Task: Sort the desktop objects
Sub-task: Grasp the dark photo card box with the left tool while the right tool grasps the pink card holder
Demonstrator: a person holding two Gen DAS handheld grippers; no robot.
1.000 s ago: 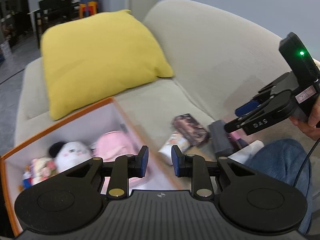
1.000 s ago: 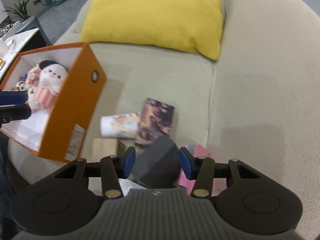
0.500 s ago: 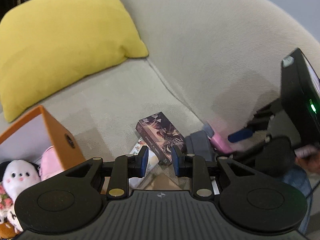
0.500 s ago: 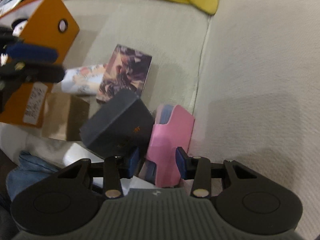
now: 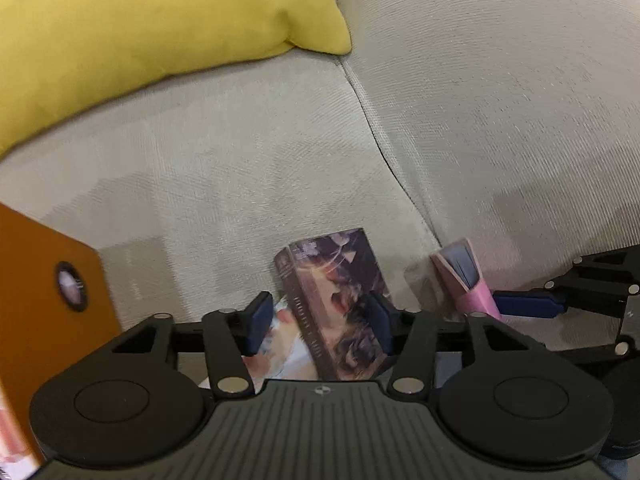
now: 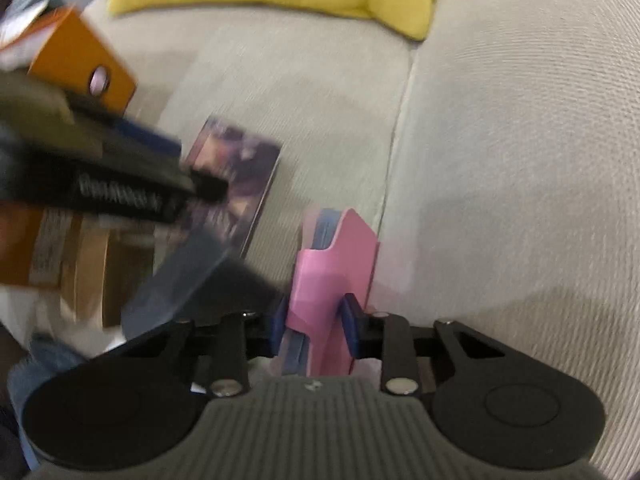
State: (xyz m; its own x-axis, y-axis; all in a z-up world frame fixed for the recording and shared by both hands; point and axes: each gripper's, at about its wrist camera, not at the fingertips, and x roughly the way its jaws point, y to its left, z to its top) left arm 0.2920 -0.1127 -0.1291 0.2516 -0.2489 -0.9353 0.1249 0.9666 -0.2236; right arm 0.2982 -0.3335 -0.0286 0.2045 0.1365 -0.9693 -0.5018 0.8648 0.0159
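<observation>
On a beige sofa seat, an orange box stands at the far left, with a yellow cushion lying behind it against the sofa back. Just right of the box, the left tongs point down with their jaws opening; a dark illustrated box lies on the seat between the two blue pads, nearer the right pad, and neither pad presses on it. A pale printed package, blurred, lies under the left pad beside that box. Further right, a dark grey box rests tilted on the clutter. Right of it, beside the seam of the sofa back, a pink case stands on edge between the pads of the right tongs, whose jaws are closing; both blue pads look pressed against its sides.
</observation>
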